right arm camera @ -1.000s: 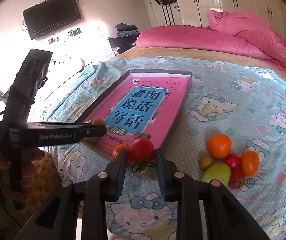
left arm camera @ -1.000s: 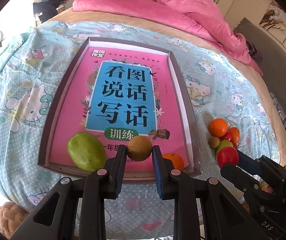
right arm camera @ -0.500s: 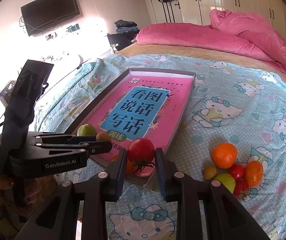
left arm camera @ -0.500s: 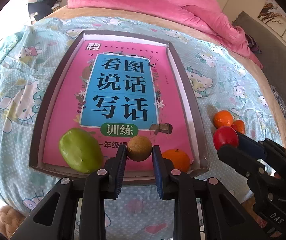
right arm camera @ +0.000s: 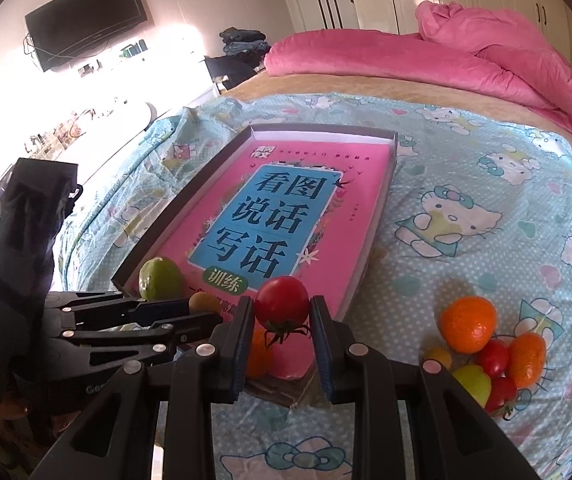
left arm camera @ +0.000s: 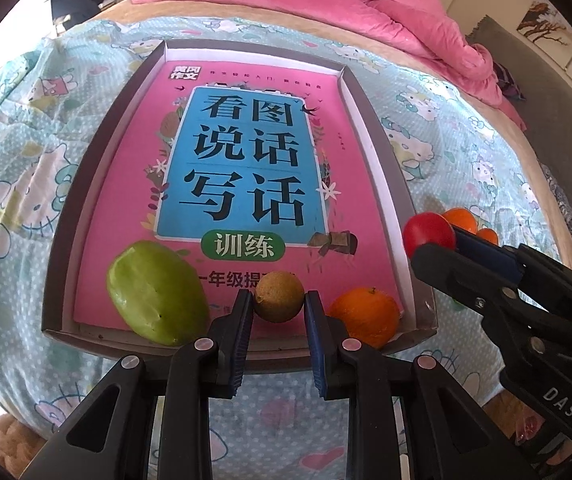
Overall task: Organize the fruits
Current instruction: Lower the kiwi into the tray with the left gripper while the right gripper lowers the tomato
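A shallow grey tray lined with a pink book lies on the bed. My left gripper is shut on a small brown round fruit over the tray's near edge. A green fruit and an orange rest in the tray on either side of it. My right gripper is shut on a red tomato, held above the tray's near right corner.
On the sheet right of the tray sits a cluster of loose fruit: an orange, a second orange, small tomatoes, a green fruit. A pink duvet lies across the far end of the bed.
The right gripper has carried the tomato leftward, from above the loose fruit to the tray's near right corner. The left gripper has kept the brown fruit almost still over the tray's near edge.
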Demonstrator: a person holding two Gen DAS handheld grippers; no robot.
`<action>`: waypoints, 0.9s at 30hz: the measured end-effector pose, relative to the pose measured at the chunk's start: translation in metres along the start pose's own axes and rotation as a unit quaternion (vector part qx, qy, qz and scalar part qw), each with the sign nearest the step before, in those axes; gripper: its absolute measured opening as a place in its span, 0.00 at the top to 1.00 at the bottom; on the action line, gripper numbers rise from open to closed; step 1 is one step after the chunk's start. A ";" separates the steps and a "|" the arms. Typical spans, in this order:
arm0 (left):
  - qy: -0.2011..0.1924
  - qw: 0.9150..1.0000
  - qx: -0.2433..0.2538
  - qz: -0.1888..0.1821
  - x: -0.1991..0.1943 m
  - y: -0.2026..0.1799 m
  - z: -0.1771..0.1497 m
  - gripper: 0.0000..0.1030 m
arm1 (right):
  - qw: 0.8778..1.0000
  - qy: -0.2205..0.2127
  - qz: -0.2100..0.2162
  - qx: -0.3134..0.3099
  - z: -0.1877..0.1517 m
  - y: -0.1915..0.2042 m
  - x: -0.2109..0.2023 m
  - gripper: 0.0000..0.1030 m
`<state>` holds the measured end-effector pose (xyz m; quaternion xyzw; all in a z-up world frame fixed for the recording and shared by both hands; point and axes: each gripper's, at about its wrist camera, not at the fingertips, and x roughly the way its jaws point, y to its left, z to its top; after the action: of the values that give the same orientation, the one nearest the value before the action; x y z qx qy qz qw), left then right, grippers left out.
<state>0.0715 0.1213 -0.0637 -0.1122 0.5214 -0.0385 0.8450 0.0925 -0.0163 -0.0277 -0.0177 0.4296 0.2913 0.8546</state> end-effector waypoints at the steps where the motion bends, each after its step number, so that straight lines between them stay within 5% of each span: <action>1: 0.001 1.000 0.000 0.000 0.001 0.001 0.000 0.74 | 1.000 0.001 -0.001 -0.002 0.001 0.001 0.001 0.72; 27: 0.000 1.000 0.001 0.005 0.000 0.004 -0.002 0.74 | 0.998 0.051 -0.022 -0.007 0.011 0.009 0.043 0.72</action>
<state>0.0696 0.1250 -0.0658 -0.1089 0.5222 -0.0350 0.8451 0.1160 0.0146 -0.0506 -0.0479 0.4704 0.2742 0.8374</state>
